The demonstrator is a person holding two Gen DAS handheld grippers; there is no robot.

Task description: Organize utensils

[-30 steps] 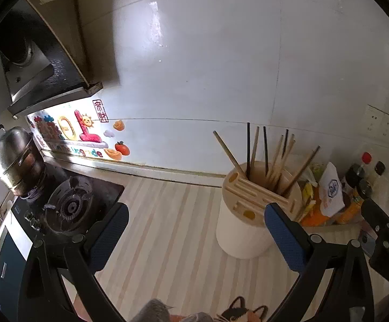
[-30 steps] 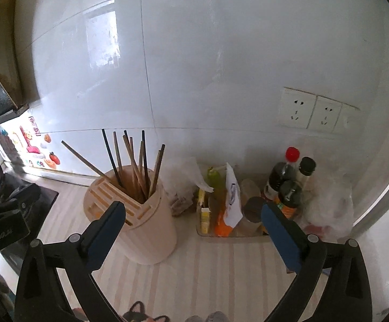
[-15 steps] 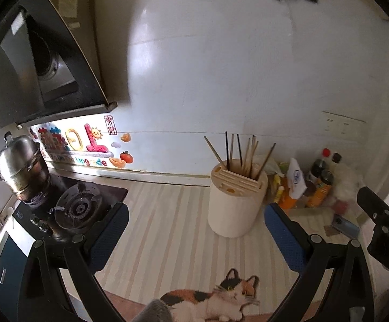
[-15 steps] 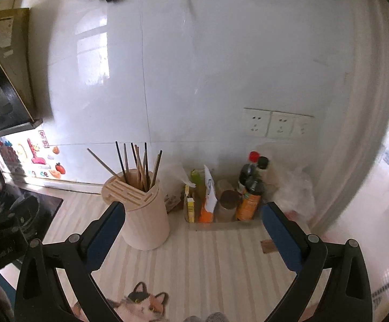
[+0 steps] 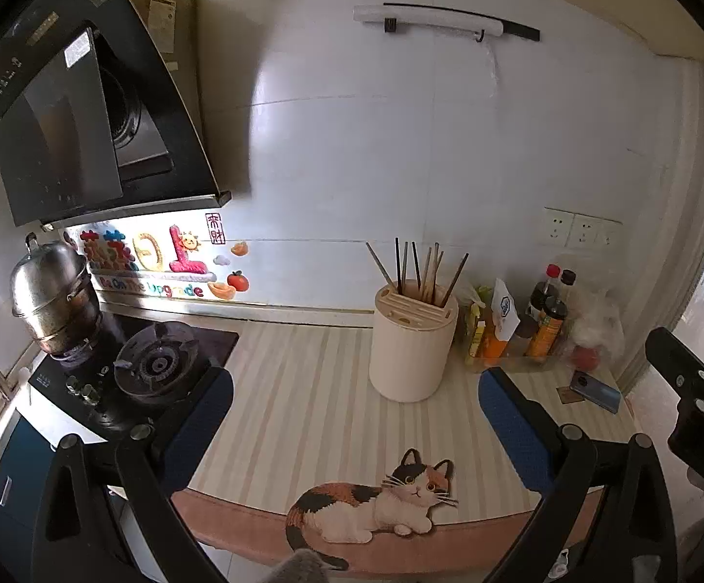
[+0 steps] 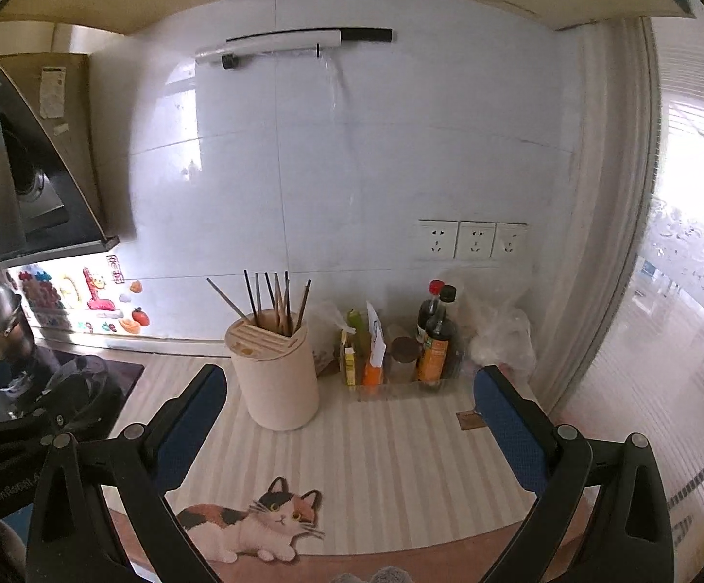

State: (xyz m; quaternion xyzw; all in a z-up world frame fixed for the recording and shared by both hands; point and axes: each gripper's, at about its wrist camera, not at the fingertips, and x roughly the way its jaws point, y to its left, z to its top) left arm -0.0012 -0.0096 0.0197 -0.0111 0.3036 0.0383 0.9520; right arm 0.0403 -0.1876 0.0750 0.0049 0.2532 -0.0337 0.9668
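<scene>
Both the left tongs (image 5: 354, 418) and right tongs (image 6: 349, 418) are hanging wide apart and empty, the chopsticks (image 5: 422, 269) are standing in the holder (image 5: 412, 345) ahead of them, and a careless reach risks tipping it.

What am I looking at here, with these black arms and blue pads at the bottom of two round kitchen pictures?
Those are two hand-held grippers, no robot: a person carries one in each hand. Each has a fisheye camera looking along its fingers, hence two round pictures. The left gripper and the right gripper both stand open and hold nothing. On the striped counter stands a cream utensil holder with chopsticks upright in it, beside a tray of sauce bottles. A cat-picture mat lies at the near edge, and a steel pot sits on the stove.
</scene>
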